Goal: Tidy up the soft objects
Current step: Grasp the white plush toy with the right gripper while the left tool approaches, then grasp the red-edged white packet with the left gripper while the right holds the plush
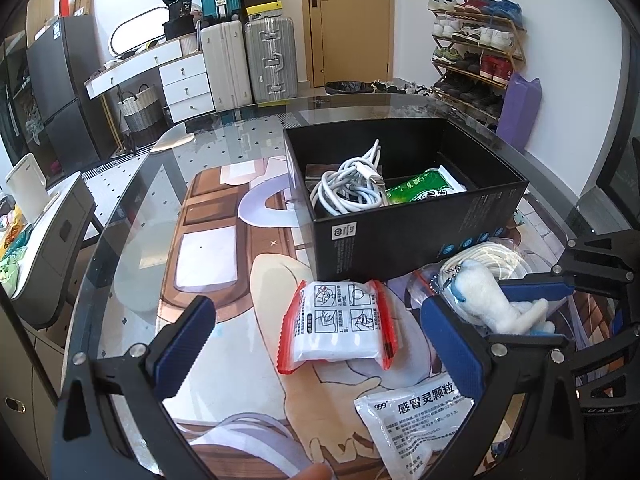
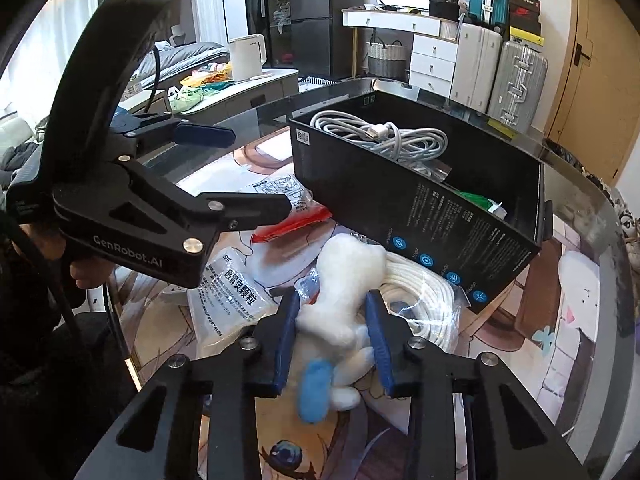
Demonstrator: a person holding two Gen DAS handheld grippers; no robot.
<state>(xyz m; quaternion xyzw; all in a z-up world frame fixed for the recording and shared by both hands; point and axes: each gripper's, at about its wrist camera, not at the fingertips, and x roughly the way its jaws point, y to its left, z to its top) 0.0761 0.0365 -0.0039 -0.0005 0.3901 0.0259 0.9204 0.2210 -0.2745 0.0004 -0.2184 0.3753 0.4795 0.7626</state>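
the right gripper [image 2: 332, 344] is clenched on a white plush toy [image 2: 344, 300]: its two blue pads [image 2: 378, 340] press on the toy's middle from either side. the toy's rounded white end sticks out past the fingertips toward the black box [image 2: 420, 208], while its blue tip [image 2: 316, 390] and small white limbs hang back between the fingers, nearer the camera. in the left wrist view the same toy [image 1: 492, 296] lies between the right gripper's blue pads at the near right of the glass table [image 1: 132, 208], just in front of the box's near wall.

under and just right of the toy is a coil of white cord in a clear bag [image 2: 420, 296], touching the foot of the box. inside the box lie a bundle of white cables [image 1: 352, 184] on the left and a green packet [image 1: 420, 190] to its right.

the left gripper [image 1: 316, 332] is released, its fingers spread wide with nothing pressed between them. a white pack with red edges [image 1: 340, 326] lies flat on the table in the gap between its fingers, apart from both. nearer still, by the right finger, lies a white sachet with black print [image 1: 416, 420]. a fingertip [image 1: 316, 472] shows at the bottom edge of the left wrist view.
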